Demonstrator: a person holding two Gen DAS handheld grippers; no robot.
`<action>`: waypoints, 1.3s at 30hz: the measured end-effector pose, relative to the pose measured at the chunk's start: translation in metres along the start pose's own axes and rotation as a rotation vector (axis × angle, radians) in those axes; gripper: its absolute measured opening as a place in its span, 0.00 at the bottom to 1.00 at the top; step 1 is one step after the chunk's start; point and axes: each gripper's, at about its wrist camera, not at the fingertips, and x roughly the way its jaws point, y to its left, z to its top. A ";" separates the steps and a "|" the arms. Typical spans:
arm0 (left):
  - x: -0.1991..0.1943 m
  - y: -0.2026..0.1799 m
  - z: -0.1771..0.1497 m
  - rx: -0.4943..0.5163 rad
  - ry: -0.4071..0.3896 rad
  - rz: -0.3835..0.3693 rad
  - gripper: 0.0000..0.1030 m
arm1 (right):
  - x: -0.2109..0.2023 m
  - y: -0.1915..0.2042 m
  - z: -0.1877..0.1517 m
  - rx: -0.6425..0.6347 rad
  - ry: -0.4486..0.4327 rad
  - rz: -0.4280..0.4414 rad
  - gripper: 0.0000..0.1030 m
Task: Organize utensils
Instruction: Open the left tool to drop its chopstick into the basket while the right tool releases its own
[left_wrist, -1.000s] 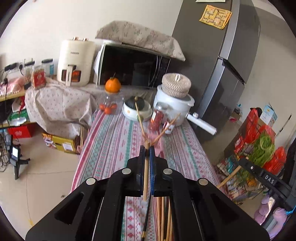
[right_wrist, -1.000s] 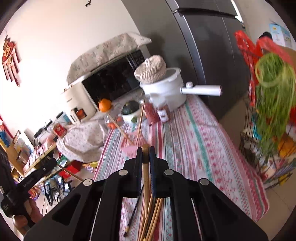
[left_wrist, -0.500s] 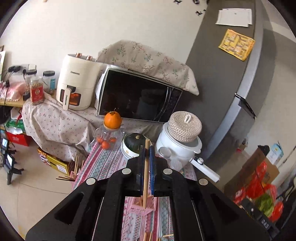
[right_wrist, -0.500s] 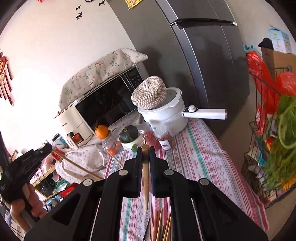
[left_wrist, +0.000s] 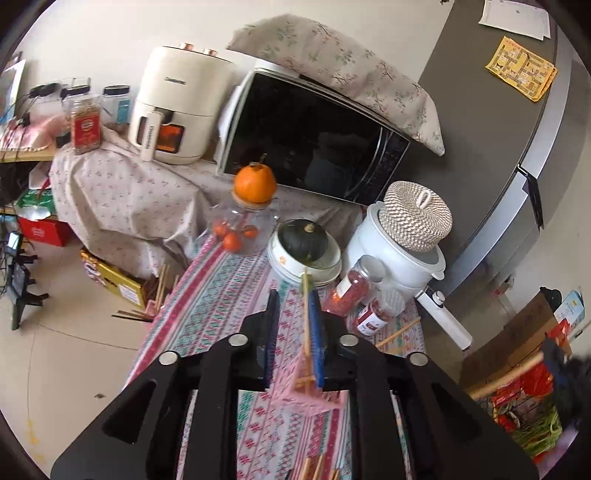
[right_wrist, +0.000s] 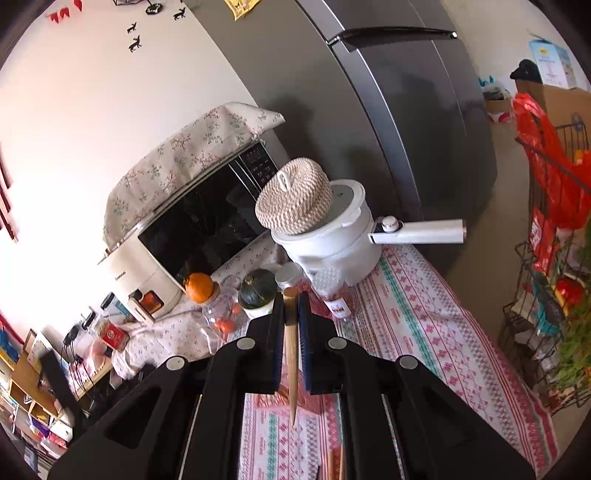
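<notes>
Over the striped tablecloth (left_wrist: 207, 314), left wrist view: the left gripper (left_wrist: 293, 321) has just been opening, and its jaws stand apart. A wooden chopstick (left_wrist: 306, 314) stands nearly upright against the right blue pad, clear of the left one, its lower end in the pink holder (left_wrist: 314, 391) directly beneath. Judgement: this is a release, with the stick let go over the holder so it drops in tip-down. More chopsticks (left_wrist: 314, 469) lie loose on the cloth at 6 o'clock, probably still to sort. Bowl with a dark squash (left_wrist: 304, 240) at 12 o'clock; red spice jars (left_wrist: 354, 291) at 2 o'clock.

Right wrist view: the right gripper (right_wrist: 291, 317) is clamped on a second chopstick (right_wrist: 291, 354), thick end up between the pads, tapered tip hanging free above the cloth. Gripping near the top likely keeps the stick vertical for insertion. White pot (right_wrist: 332, 240) with a woven lid at 12 o'clock. The holder is mostly hidden behind the jaws.
</notes>
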 end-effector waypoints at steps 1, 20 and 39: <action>-0.005 0.006 -0.004 -0.011 0.004 -0.003 0.20 | 0.002 0.003 0.002 0.001 -0.007 0.001 0.08; 0.005 0.036 -0.040 -0.010 0.089 0.052 0.24 | 0.086 0.030 -0.003 -0.005 0.020 -0.058 0.17; -0.011 -0.003 -0.076 0.154 0.069 0.030 0.65 | 0.051 0.013 -0.104 -0.240 0.123 -0.168 0.57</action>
